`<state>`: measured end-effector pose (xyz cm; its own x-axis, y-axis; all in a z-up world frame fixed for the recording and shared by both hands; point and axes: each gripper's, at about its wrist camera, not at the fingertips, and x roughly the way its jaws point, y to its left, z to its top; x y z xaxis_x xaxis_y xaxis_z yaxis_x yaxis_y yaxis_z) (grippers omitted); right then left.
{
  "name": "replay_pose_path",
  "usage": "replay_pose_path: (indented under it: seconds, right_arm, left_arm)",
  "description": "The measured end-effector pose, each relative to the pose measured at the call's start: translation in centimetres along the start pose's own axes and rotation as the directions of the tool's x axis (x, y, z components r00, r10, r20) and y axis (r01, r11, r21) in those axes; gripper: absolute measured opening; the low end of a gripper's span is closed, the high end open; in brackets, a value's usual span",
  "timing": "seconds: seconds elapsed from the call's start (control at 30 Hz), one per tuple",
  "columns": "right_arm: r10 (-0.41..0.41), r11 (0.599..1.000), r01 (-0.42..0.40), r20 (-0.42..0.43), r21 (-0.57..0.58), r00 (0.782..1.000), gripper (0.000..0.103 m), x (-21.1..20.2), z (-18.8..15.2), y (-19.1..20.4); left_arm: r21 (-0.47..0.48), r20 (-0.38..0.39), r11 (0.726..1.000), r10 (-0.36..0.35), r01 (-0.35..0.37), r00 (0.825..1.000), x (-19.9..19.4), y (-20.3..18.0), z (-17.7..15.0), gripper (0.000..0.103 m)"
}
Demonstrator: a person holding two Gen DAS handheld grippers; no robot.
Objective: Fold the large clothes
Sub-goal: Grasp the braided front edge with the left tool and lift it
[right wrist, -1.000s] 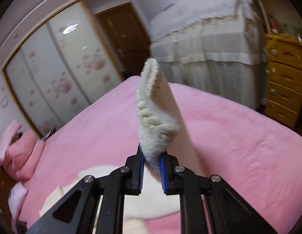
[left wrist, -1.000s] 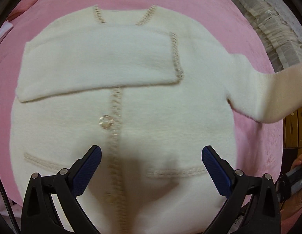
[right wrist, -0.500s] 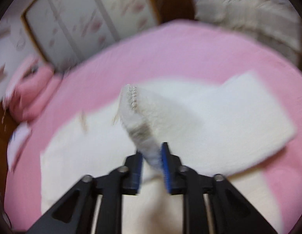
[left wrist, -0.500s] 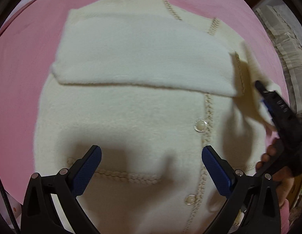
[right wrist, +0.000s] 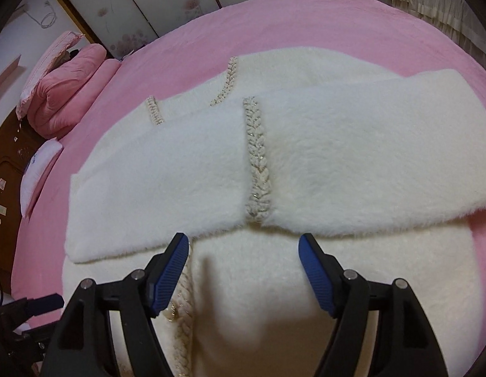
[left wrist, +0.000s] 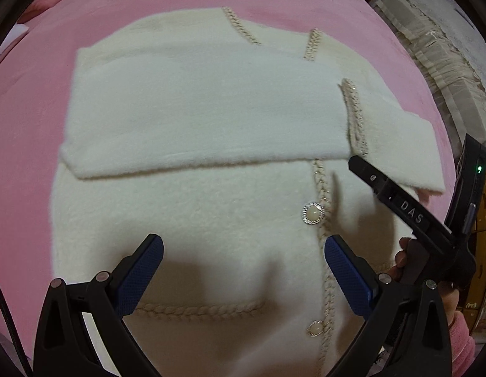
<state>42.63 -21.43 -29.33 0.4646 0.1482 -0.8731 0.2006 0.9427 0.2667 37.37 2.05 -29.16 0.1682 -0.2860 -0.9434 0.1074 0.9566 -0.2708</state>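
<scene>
Cardigan (right wrist: 305, 298) work starts from our right claw (right wrist: 244, 270): its blue pads are parting with nothing between them, and both hover just above the cream body of the garment, pointing steeply down. Just beyond the pads lies the cuff braid (right wrist: 257, 157) of the sleeve (right wrist: 352, 163) that crosses the chest from our right side; that cuff meets a second sleeve (right wrist: 155, 182) folded in from the other side, so the two form one band lying crosswise to the claw. Our left claw (left wrist: 243, 276) also stands wide and holds nothing, over the lower front, between the upper button (left wrist: 312, 213) and the pocket braid (left wrist: 199, 309). In the left wrist view the right claw shows at the right edge, gripped by a hand (left wrist: 409, 260)

The garment lies flat and face up on the pink bed (right wrist: 305, 22), neck away from us, hem nearest both claws and out of view under them. Its long axis runs straight ahead from hem to collar (right wrist: 227, 81). We judge the next fold brings the hem up towards the collar, each claw taking the corner on its own side
</scene>
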Motion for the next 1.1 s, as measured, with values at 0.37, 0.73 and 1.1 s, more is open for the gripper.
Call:
replay_pose_path:
  seconds: [0.37,0.73,1.1]
  right_arm:
    - [0.067,0.996,-0.066,-0.024,0.055,0.997,0.073,-1.2,0.1,-5.4]
    - [0.025,0.999,-0.024,-0.012,0.033,1.0,0.073,-3.9,-0.3,-11.0]
    - [-0.017,0.987,0.014,0.018,0.161,1.0,0.073,-5.4,-0.5,-15.2]
  left_arm:
    - [-0.018,0.046,0.986,-0.167,0.168,0.985,3.6,-7.4,3.4,0.102]
    - [0.09,0.08,0.984,-0.158,0.151,0.984,8.4,-14.2,6.5,0.057]
    - [0.101,0.079,0.993,0.053,-0.061,0.995,11.3,-18.4,7.8,0.042]
